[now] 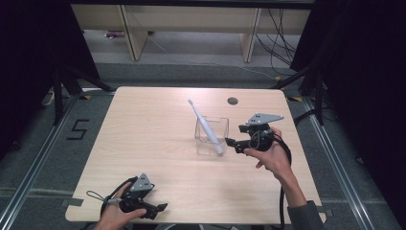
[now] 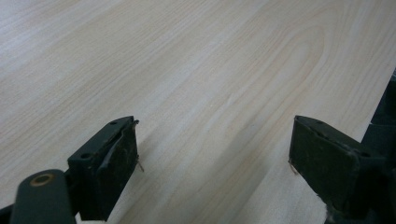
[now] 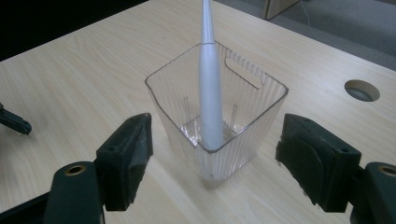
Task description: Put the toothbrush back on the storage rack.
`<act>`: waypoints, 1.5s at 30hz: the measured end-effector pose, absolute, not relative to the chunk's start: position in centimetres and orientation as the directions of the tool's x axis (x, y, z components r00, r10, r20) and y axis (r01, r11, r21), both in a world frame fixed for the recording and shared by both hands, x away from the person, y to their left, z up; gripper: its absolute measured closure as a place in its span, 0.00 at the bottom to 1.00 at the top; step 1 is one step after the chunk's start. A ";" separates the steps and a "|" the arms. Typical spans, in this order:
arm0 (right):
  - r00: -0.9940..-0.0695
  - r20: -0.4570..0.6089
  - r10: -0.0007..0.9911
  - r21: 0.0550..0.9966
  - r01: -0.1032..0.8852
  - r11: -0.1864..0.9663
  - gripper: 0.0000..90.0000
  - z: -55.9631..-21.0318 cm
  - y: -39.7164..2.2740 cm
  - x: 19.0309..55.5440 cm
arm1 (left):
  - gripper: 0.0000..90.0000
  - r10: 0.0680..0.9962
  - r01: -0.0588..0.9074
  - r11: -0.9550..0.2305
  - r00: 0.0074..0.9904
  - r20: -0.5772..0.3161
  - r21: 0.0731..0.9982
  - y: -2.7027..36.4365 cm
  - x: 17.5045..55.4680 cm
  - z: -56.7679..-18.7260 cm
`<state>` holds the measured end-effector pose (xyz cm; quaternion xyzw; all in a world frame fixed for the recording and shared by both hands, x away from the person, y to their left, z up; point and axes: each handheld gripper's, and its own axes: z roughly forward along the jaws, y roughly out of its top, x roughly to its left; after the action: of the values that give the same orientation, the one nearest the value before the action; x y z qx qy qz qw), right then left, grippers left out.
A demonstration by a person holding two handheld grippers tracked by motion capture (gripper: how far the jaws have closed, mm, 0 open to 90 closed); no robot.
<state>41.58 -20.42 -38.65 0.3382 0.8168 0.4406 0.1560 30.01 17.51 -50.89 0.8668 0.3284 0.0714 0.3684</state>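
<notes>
Here the white toothbrush point(image 3: 210, 93), smooth and tapering, stands in the clear ribbed plastic cup point(image 3: 261, 100) mid-table point(image 1: 143, 158), its long axis leaning up and away from the right gripper point(image 3: 212, 158). That gripper is much the nearer, its jaws wide apart with the cup just ahead, untouched. The left gripper point(image 2: 215, 158) rests at the near edge, jaws apart over bare pale wood.

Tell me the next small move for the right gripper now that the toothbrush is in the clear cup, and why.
Probably back the right gripper straight away from the clear cup. Its jaws stand open on either side of the cup without pressing it, and the toothbrush already leans inside, so nothing is left to hold. A straight retreat should avoid tipping the cup.
</notes>
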 end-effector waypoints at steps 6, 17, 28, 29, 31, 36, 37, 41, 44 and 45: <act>-0.715 0.049 0.697 0.815 0.432 0.386 0.29 -38.7 -20.4 41.0 | 0.16 0.622 0.512 -0.525 0.776 -0.104 0.680 17.6 30.1 -50.9; -0.710 0.055 0.702 0.809 0.443 0.386 0.28 -39.6 -21.4 40.0 | 0.16 0.622 0.516 -0.514 0.775 -0.118 0.685 17.5 30.0 -50.9; -0.691 0.065 0.720 0.806 0.462 0.371 0.28 -40.8 -23.2 39.0 | 0.17 0.622 0.514 -0.510 0.774 -0.118 0.689 17.5 30.0 -50.9; -0.691 0.064 0.720 0.811 0.456 0.367 0.28 -40.9 -23.3 38.9 | 0.17 0.620 0.508 -0.528 0.778 -0.101 0.680 17.6 30.1 -50.8; -0.693 0.062 0.719 0.815 0.451 0.364 0.28 -41.1 -23.6 38.4 | 0.16 0.624 0.514 -0.523 0.774 -0.105 0.680 17.6 30.1 -50.8; -0.706 0.050 0.707 0.812 0.441 0.383 0.28 -41.3 -23.8 38.0 | 0.16 0.622 0.515 -0.512 0.775 -0.117 0.687 17.5 30.0 -50.8; -0.694 0.073 0.716 0.806 0.464 0.368 0.28 -41.4 -23.7 37.6 | 0.16 0.622 0.514 -0.511 0.774 -0.117 0.689 17.5 30.0 -50.9; -0.698 0.080 0.712 0.805 0.466 0.366 0.28 -41.6 -23.8 37.2 | 0.16 0.621 0.514 -0.513 0.775 -0.116 0.688 17.5 30.0 -50.8; -0.707 0.073 0.704 0.801 0.462 0.381 0.28 -42.0 -23.9 37.1 | 0.17 0.621 0.514 -0.512 0.775 -0.116 0.689 17.5 30.0 -50.9; -0.719 0.056 0.693 0.809 0.440 0.391 0.28 -42.1 -23.9 37.1 | 0.16 0.622 0.514 -0.512 0.775 -0.116 0.688 17.5 30.0 -50.9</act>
<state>37.14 -23.95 -42.09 0.3450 0.8209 0.4307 0.1469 30.01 17.52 -50.85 0.8664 0.3276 0.0729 0.3697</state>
